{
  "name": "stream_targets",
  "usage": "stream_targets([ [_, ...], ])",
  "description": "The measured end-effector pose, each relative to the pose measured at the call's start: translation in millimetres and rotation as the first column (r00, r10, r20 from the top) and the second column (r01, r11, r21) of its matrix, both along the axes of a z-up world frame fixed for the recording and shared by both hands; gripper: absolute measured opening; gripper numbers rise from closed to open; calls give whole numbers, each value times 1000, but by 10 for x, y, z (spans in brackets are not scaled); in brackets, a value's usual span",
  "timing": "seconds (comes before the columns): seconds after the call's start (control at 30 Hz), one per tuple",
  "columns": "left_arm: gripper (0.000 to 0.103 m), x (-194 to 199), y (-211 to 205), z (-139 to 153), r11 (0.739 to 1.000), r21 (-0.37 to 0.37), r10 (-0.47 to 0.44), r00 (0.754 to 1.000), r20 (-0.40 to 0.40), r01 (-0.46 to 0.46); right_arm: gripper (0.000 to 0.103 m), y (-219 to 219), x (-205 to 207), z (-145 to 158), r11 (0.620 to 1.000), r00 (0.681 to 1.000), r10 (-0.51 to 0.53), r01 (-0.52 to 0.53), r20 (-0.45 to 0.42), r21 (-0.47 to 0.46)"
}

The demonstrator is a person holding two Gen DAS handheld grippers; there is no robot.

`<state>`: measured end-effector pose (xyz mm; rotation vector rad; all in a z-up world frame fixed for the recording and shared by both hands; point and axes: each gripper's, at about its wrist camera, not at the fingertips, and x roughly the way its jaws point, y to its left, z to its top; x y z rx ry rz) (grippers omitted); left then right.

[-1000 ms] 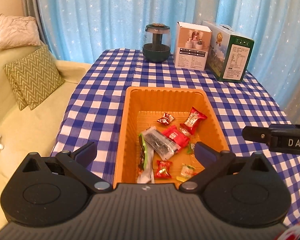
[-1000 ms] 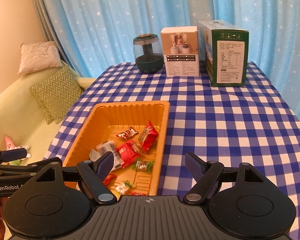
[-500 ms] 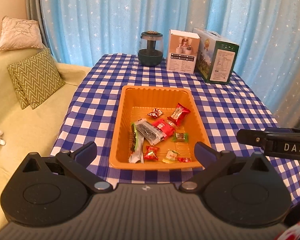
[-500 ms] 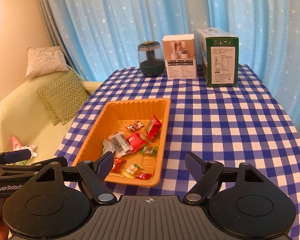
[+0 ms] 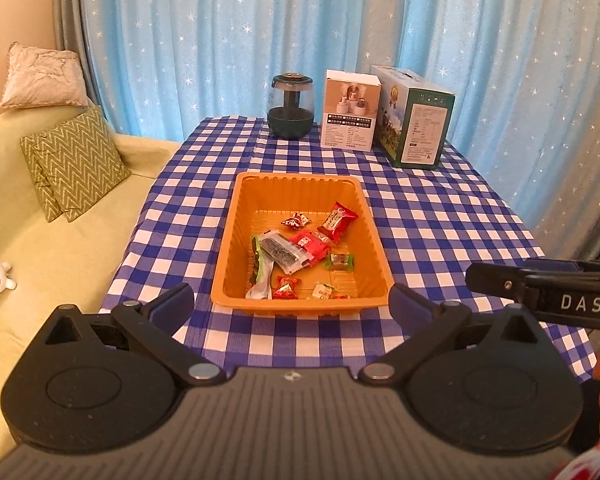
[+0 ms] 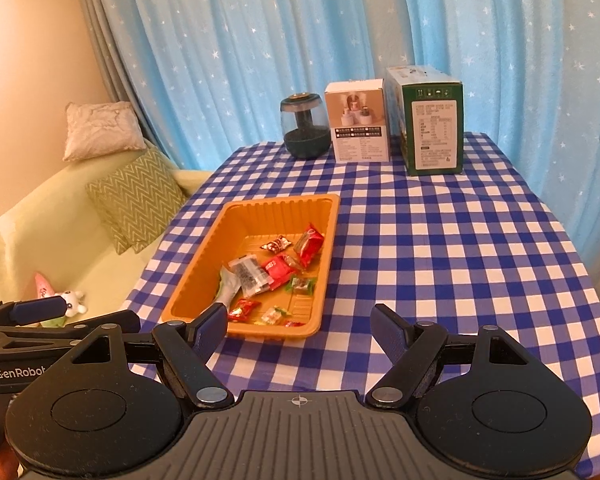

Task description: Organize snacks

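An orange tray [image 5: 236, 236] [image 6: 192, 272] sits on the blue-and-white checked table and holds several wrapped snacks: red packets [image 5: 337, 220] [image 6: 308, 245], a grey striped packet [image 5: 282, 251] [image 6: 248, 274], a green-and-white wrapper [image 5: 261, 272] and small candies [image 5: 286, 287] [image 6: 275, 314]. My left gripper [image 5: 292, 301] hangs open and empty just before the tray's near rim. My right gripper [image 6: 300, 325] is also open and empty, near the tray's front right corner. Each gripper's side shows at the edge of the other's view.
At the table's far end stand a dark green jar [image 5: 291, 106] [image 6: 304, 127], a white box [image 5: 351, 110] [image 6: 359, 121] and a green box [image 5: 415, 128] [image 6: 429, 120]. A yellow-green sofa [image 5: 40, 240] with cushions [image 5: 76, 162] lies left. Blue curtains hang behind.
Both grippers have drawn back from the tray and risen a little, so the tray looks smaller and farther. Both stay open and the snacks have not moved.
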<state>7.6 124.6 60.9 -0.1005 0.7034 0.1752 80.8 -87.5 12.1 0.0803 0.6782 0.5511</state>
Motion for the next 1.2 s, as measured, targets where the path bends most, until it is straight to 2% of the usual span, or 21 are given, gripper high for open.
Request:
stream_targets([
  [0.33, 103, -323, -136, 16, 1000, -12, 11, 1000, -12, -11, 78, -194, -340, 57, 1000, 1000, -16, 16, 14, 8],
  [0.6, 103, -515, -241, 38, 1000, -17, 5, 1000, -14, -5, 78, -292, -558, 82, 999, 999, -25, 26, 40, -22],
  [1.2, 103, -995, -375, 164, 1000, 17, 12, 1000, 12, -12, 78, -413, -1097, -5, 997, 999, 4, -1, 48, -78],
])
